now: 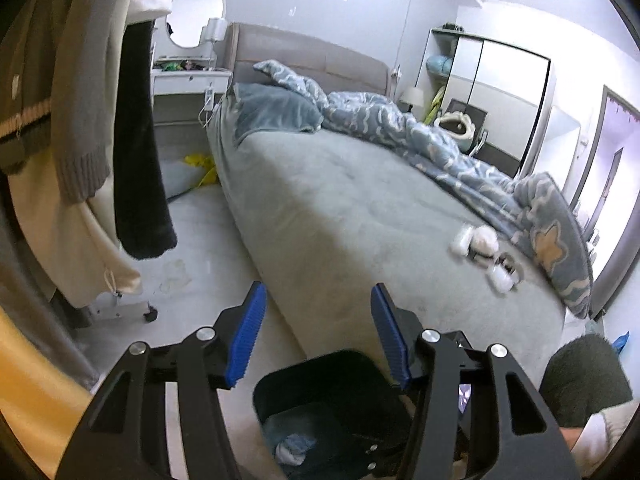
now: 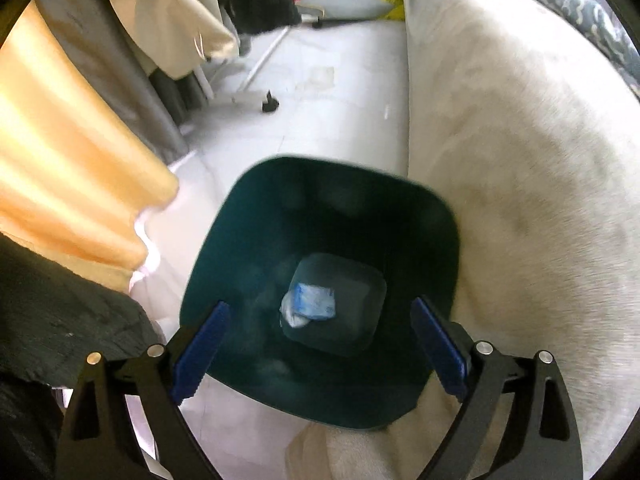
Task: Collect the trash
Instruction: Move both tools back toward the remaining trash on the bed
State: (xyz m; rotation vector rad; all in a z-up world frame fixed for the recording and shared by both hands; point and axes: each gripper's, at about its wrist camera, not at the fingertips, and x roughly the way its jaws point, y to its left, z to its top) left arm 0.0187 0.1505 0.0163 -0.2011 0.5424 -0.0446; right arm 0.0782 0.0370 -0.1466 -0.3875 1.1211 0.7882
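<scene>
I hold both empty: my right hand-held gripper point(image 2: 320, 344) gapes wide above the bin point(image 2: 248, 216) holding a blue wrapper point(image 2: 314, 302); my left hand-held gripper point(image 1: 318, 340) gapes beside the bed point(image 1: 340, 200).

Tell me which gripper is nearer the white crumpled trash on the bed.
Probably left. The left gripper is open and faces the white crumpled trash across the bed; the right gripper is open over the dark bin, trash out of view.
</scene>
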